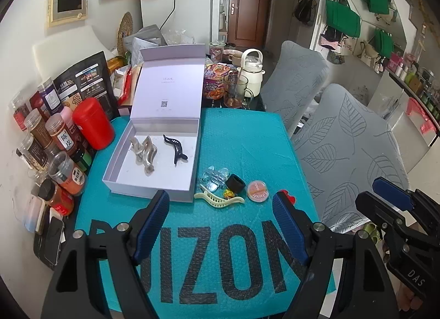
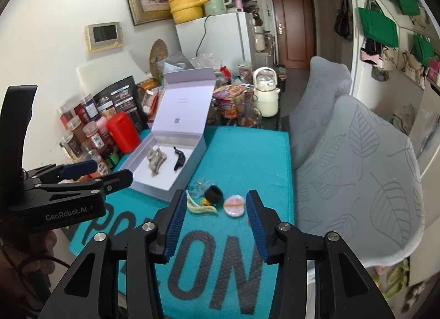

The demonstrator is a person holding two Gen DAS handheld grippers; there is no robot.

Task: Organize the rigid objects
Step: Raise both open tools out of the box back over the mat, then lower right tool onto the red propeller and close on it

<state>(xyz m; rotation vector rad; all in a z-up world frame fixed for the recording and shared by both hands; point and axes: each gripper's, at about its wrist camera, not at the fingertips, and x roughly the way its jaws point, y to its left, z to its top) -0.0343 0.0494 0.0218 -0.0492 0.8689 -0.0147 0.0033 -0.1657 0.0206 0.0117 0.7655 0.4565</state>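
Left gripper (image 1: 220,225) behind cream hair clip (image 1: 218,200)

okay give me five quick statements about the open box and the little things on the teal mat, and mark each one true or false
1. The white box has its lid open. True.
2. A black hair clip lies inside the box. True.
3. The cream hair clip is already in the box. False: it lies on the teal mat, outside the box's near corner.
4. The left gripper is shut on the round pink case. False: it is open and holds nothing; the case lies on the mat.
5. The right gripper is open and empty. True.
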